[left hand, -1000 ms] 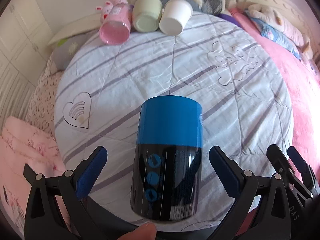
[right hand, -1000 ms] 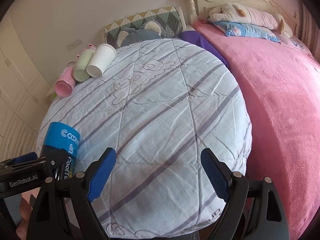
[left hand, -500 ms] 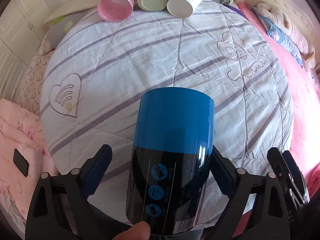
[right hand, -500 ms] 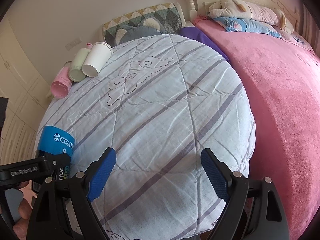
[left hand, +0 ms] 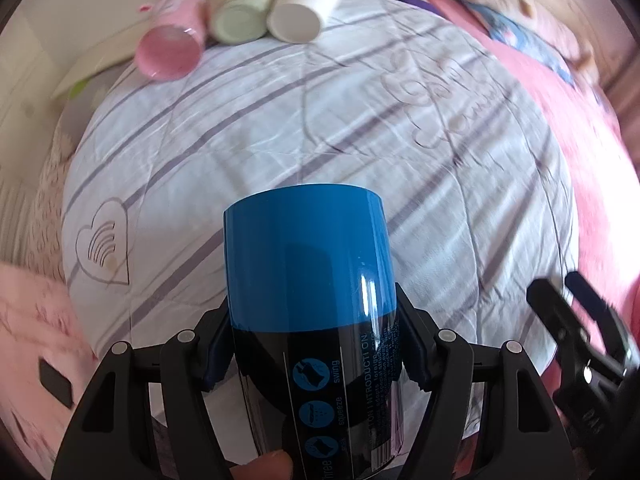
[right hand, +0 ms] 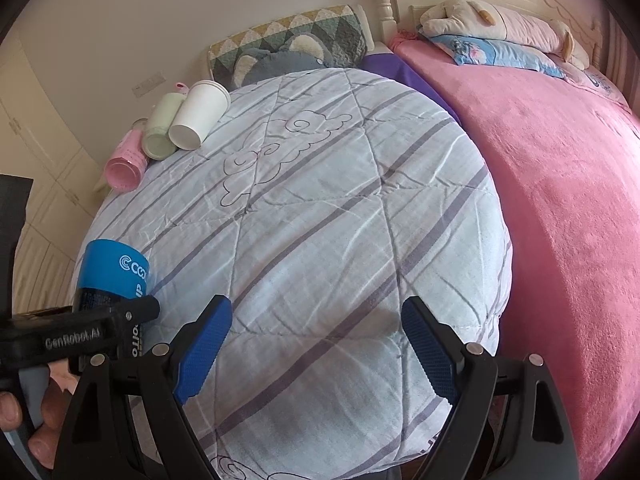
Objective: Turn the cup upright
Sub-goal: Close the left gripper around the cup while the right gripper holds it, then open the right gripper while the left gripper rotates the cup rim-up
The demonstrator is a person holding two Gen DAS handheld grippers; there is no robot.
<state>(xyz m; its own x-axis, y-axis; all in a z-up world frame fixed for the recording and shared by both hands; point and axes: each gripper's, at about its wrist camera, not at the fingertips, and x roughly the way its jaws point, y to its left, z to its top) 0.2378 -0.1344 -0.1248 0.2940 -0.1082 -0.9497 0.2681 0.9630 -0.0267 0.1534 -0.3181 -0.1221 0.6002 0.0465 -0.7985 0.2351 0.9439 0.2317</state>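
A blue and black cup (left hand: 310, 304) fills the lower middle of the left wrist view. My left gripper (left hand: 310, 354) is shut on it, one blue pad pressed to each side of its black part. The cup's blue end points away over the striped quilt (left hand: 320, 128). In the right wrist view the cup (right hand: 112, 276) shows at the far left, held by the left gripper's black finger (right hand: 80, 330). My right gripper (right hand: 316, 348) is open and empty above the quilt's near edge (right hand: 320, 420).
A pink cup (left hand: 170, 50), a pale green cup (left hand: 240, 20) and a white paper cup (left hand: 304, 14) lie on their sides at the quilt's far left edge. A pink blanket (right hand: 560, 200) covers the bed to the right. Pillows and plush toys (right hand: 500, 24) line the headboard.
My left gripper's jaws have closed from wide open onto the blue and black cup. The right gripper has stayed open and hardly moved.
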